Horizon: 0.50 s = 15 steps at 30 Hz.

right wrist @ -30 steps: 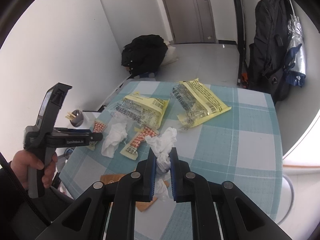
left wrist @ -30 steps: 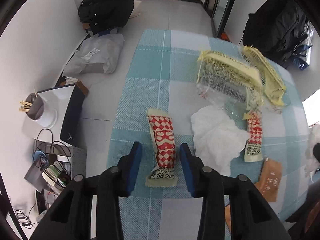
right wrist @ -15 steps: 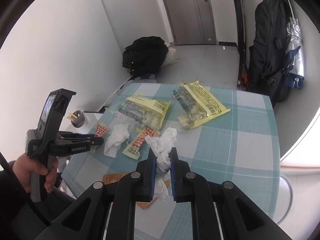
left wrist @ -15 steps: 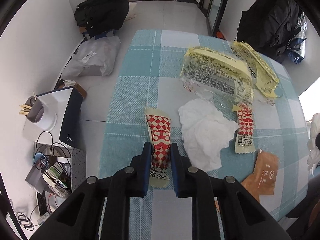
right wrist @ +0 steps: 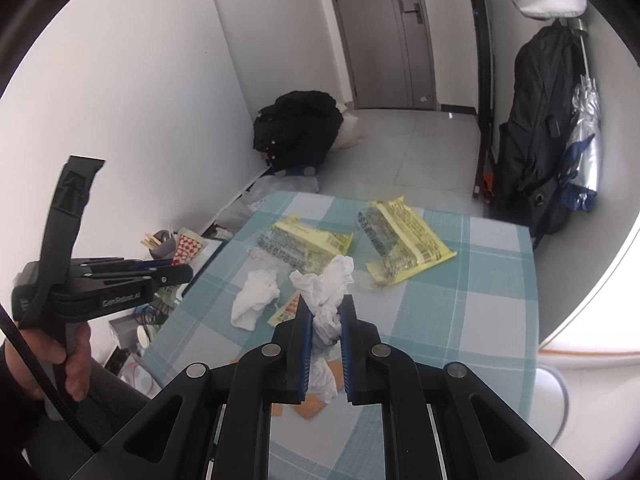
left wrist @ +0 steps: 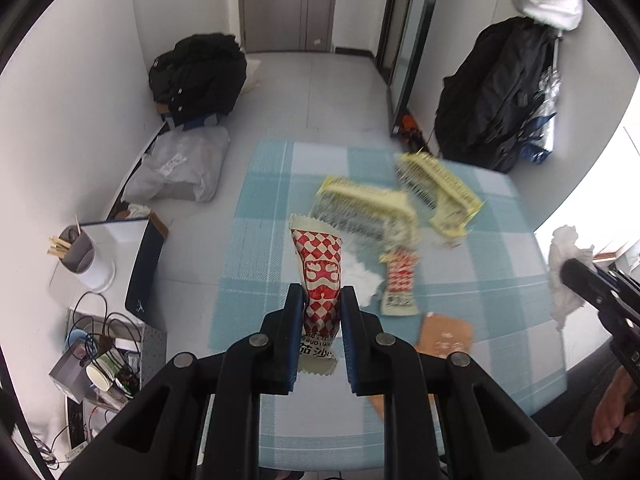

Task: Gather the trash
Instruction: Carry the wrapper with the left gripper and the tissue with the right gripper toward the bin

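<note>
Left wrist view: left gripper (left wrist: 320, 304) jaws have just closed on the sachet (left wrist: 318, 276) and lifted it clear of the surface (left wrist: 256, 240), so one more trash piece is collected. Right gripper (right wrist: 325, 316) is clamped on a tissue wad (right wrist: 330, 292), held above the surface. Left of that wad, a second tissue (right wrist: 256, 296) and yellow wrappers (right wrist: 308, 246) still lie there.
</note>
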### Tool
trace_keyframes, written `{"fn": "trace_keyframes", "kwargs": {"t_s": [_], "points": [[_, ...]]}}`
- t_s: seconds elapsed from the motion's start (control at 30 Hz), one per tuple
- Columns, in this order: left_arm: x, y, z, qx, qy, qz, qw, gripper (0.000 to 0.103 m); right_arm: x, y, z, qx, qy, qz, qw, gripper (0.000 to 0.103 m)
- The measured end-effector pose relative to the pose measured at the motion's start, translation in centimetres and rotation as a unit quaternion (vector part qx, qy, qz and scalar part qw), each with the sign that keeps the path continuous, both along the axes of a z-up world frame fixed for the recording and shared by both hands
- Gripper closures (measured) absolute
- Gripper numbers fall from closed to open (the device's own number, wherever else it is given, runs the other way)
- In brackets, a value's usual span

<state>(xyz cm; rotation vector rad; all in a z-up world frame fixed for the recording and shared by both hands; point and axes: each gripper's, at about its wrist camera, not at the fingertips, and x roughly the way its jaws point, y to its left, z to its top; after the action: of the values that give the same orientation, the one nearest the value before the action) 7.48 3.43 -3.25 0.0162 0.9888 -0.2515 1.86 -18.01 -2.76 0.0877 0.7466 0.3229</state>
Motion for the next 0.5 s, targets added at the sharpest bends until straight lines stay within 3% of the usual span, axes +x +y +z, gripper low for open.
{"fn": "trace_keyframes", "kwargs": {"t_s": [0.3,0.5], "points": [[-1.4,-4.4,6.3,-0.05,-0.057,-0.048,0.996,0.089,-2.7,-4.3,7.7,-0.009,-0.073,-0.023,0.997,0.091],[-2.0,-10.4,9.9,-0.069,-0.09,-0.109,0.9876,0.089,-4.2,-9.5,11.8,-0.015,-0.113,-0.061,0.992,0.091]]}}
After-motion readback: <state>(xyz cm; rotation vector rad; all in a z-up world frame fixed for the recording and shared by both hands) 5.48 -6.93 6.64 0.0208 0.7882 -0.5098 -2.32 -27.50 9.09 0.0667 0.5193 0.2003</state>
